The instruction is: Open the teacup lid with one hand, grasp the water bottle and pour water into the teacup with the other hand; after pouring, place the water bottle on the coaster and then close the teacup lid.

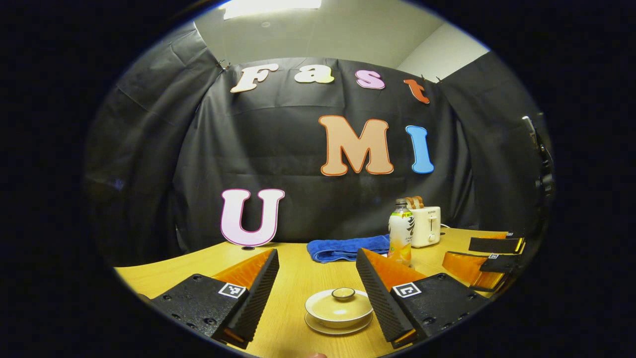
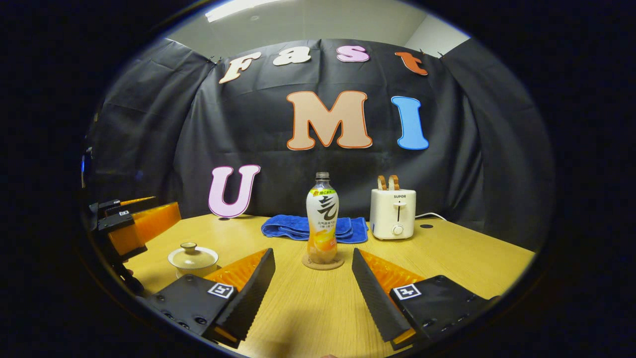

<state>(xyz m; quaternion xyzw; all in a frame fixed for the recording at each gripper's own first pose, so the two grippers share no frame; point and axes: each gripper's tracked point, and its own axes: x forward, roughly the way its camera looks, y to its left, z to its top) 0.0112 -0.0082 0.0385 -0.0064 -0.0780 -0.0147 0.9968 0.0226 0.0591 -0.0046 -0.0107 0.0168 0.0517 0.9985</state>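
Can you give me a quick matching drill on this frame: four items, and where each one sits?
Things:
1. water bottle
2. teacup lid
3. blue towel
4. toaster

Places or states:
A. folded flat behind the bottle
B. upright on the coaster
C. holds two bread slices
D. closed on the teacup

Pairs: 1-B, 2-D, 3-A, 4-C

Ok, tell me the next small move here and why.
Probably ease the left gripper down and forward onto the lid's knob: the teacup is covered and sits between its open fingers, while the water bottle stands untouched on the coaster.
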